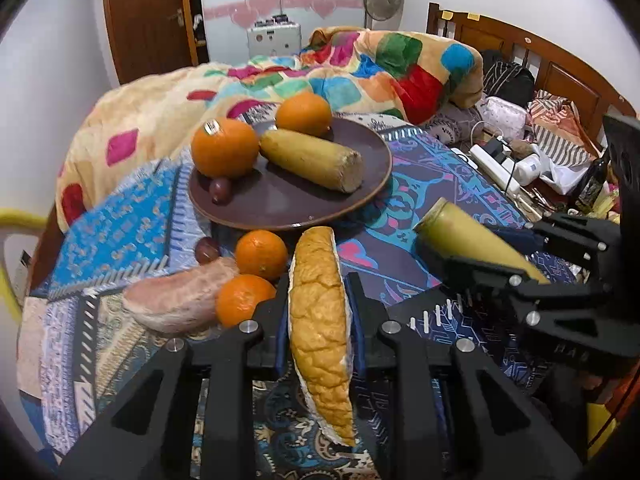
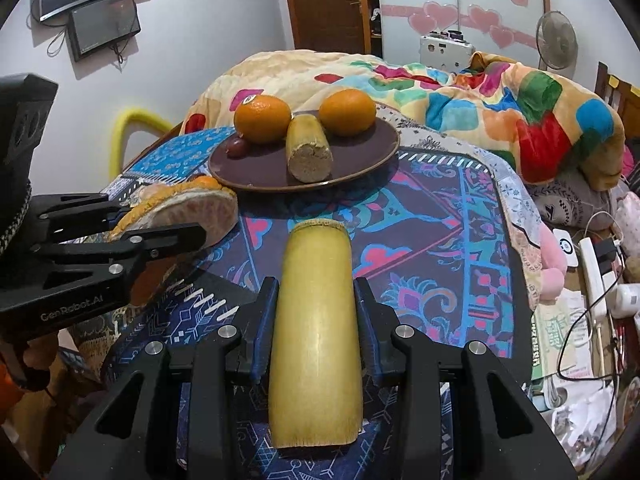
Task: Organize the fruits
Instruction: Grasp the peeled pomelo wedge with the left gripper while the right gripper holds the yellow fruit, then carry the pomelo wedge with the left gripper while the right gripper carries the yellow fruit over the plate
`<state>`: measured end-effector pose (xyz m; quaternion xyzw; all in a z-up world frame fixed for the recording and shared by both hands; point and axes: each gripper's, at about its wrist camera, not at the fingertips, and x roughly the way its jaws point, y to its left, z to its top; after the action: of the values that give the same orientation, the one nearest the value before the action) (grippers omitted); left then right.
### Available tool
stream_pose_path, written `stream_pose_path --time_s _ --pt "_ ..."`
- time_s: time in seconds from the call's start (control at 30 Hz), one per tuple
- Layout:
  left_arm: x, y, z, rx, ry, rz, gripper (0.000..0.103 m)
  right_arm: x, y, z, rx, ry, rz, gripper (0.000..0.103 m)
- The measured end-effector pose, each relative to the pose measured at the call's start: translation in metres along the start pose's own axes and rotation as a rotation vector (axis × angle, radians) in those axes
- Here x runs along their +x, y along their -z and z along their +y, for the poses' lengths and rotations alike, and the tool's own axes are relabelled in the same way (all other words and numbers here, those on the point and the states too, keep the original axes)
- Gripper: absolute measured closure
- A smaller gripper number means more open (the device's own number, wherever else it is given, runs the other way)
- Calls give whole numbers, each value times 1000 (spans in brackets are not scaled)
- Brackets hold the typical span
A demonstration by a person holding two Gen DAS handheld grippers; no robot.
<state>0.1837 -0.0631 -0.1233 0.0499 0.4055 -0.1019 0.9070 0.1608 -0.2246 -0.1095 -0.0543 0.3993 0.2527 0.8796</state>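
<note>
A pomelo wedge (image 1: 322,332), rind up, is clamped between the fingers of the left hand-held gripper (image 1: 320,312) above the patterned bedspread (image 1: 420,168). A yellow sugarcane piece (image 2: 316,340) is clamped in the right hand-held gripper (image 2: 316,312). On the brown plate (image 1: 288,204), toward the bed's far edge, two oranges (image 1: 225,147), a second sugarcane piece (image 1: 312,159) and a dark grape (image 1: 221,190) are seen.

1. I can't see much of the lower orange (image 1: 244,298); left gripper (image 1: 320,300) arm hides part.
2. Grape (image 1: 221,190) partly behind sticker orange (image 1: 225,147).
3. Bedside clutter (image 2: 592,280) too small to ID.
</note>
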Motion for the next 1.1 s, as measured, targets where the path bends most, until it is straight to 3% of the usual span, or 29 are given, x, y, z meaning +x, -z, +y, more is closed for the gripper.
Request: stream_pose_path --time_s 0.17,0.5,0.83,1.1 --pt "-14 -8 7 -29 25 -32 78 -8 -10 -2 6 15 -31 69" --pt "-39 -34 20 -36 2 -134 78 -20 -40 -8 15 33 -111 69" --pt "-20 -65 36 -41 -9 -153 78 -13 -76 -10 -5 49 -174 69" --pt "4 -83 48 -63 -18 -145 78 11 -97 -11 -35 72 -173 69"
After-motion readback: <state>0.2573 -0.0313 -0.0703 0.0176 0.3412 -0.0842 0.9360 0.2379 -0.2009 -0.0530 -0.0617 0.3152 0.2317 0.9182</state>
